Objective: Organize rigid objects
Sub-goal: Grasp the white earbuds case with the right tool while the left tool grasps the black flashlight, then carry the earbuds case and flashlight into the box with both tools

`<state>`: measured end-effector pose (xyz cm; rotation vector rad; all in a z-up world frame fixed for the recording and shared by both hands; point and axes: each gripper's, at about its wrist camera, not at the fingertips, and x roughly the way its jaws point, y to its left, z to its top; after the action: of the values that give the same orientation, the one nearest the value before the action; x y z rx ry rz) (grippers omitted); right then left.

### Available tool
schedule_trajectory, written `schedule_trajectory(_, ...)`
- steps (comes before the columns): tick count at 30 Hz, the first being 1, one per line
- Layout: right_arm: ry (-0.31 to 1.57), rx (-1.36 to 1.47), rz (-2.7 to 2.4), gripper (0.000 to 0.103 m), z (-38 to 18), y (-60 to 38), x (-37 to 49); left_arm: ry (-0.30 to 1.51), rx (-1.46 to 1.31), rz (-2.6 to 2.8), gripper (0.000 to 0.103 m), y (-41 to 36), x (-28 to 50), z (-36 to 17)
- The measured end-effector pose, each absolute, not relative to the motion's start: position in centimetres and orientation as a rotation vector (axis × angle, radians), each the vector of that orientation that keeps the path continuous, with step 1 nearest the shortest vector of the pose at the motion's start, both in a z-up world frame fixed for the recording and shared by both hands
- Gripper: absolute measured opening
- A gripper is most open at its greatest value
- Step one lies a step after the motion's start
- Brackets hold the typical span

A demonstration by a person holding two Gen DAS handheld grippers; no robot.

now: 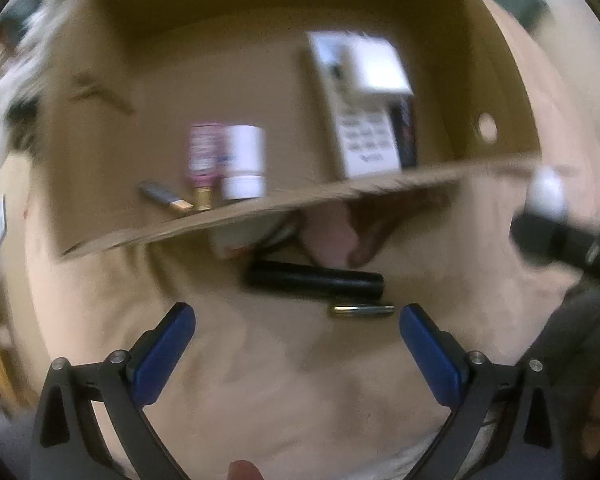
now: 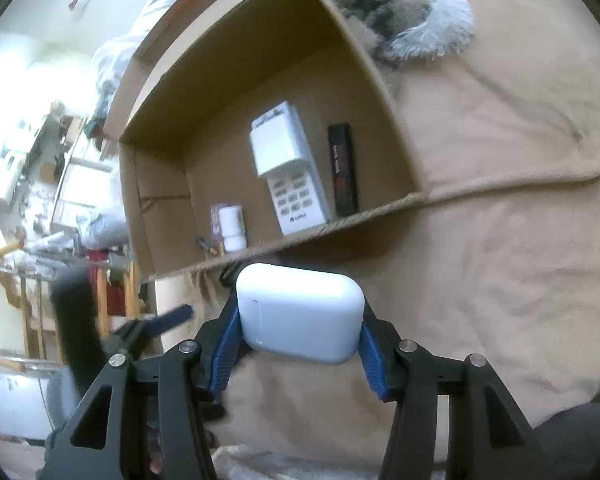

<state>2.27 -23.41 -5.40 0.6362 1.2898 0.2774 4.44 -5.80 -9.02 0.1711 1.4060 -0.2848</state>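
Observation:
A cardboard box lies open on a tan blanket. Inside are a white remote with a white cube on it, a black stick, and a white bottle. My right gripper is shut on a white earbud case, just in front of the box's near wall. My left gripper is open and empty above the blanket. A black cylinder and a small dark pen-like piece lie just beyond its fingertips, outside the box. The bottle and remote show inside.
A small USB stick and a pink-labelled tube lie beside the bottle in the box. A fluffy grey fur item lies beyond the box. Cluttered shelves stand to the left of the bed.

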Motion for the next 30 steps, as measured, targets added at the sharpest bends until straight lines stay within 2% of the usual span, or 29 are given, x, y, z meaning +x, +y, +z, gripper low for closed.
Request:
schedule_trajectory(10, 1.286, 0.639, 0.291, 0.056, -5.3, -24.1, 2.4, 1.473, 0.216, -0.283, 0.101, -7.6, 6.2, -13.1)
schedule_trajectory(12, 1.289, 0.631, 0.293, 0.056, -5.3, -23.8, 2.5, 1.478, 0.193, -0.262, 0.088, -7.0, 6.6, -13.4)
schedule_trajectory(13, 1.29, 0.629, 0.294, 0.056, -5.3, -23.7, 2.6, 1.477, 0.184, -0.255, 0.087, -6.7, 6.7, -13.4)
schedule_trajectory(22, 1.281, 0.605, 0.297, 0.056, -5.0, -23.4, 2.5, 1.44, 0.158, -0.163, 0.086, -3.8, 6.5, -11.9)
schedule_trajectory(30, 1.265, 0.586, 0.28, 0.056, -4.6, -23.6, 2.2, 1.365, 0.123, -0.108, 0.086, -1.6, 4.1, -8.4)
